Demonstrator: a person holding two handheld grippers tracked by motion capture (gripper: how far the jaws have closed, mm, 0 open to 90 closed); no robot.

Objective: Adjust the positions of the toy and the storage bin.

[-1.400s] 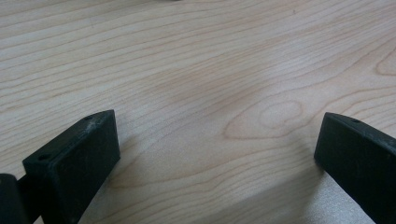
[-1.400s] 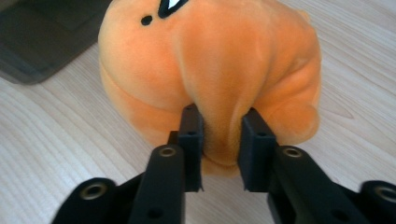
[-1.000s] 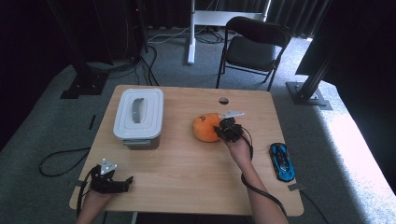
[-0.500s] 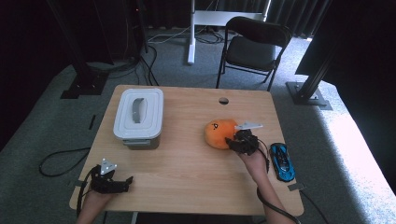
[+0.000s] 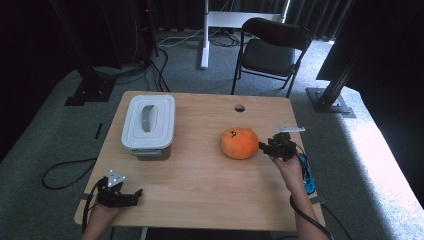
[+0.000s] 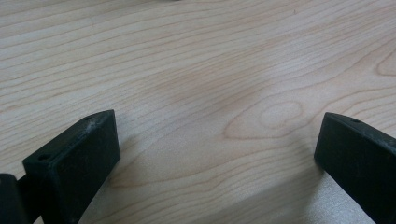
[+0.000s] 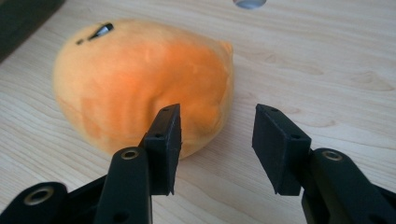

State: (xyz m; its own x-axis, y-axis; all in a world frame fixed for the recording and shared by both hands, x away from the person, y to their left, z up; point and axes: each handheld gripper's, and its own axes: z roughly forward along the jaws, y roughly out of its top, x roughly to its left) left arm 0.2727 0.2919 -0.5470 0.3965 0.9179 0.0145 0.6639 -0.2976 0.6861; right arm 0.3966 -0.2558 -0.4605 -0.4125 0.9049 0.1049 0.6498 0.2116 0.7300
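Right gripper [image 7: 215,140]: jaws parted with nothing between them, having just been opening; it sits at the 3 o'clock side of the table [image 5: 200,200], tips pointing toward 9 o'clock. Item: orange plush toy [image 7: 140,84], round, resting free on the wood just ahead of the jaws, right of table centre, a small dark mark on its upper face. Handling, by judgement: light, soft, squashes under a pinch, not fragile, fuzzy enough not to slip. Best hold: a fold of the near bulge, or a wide-jawed grip across the middle. Left gripper [image 6: 210,154]: jaws wide, holding nothing, resting at 7 o'clock. Also present: lidded grey box [image 5: 148,122], 10 o'clock.
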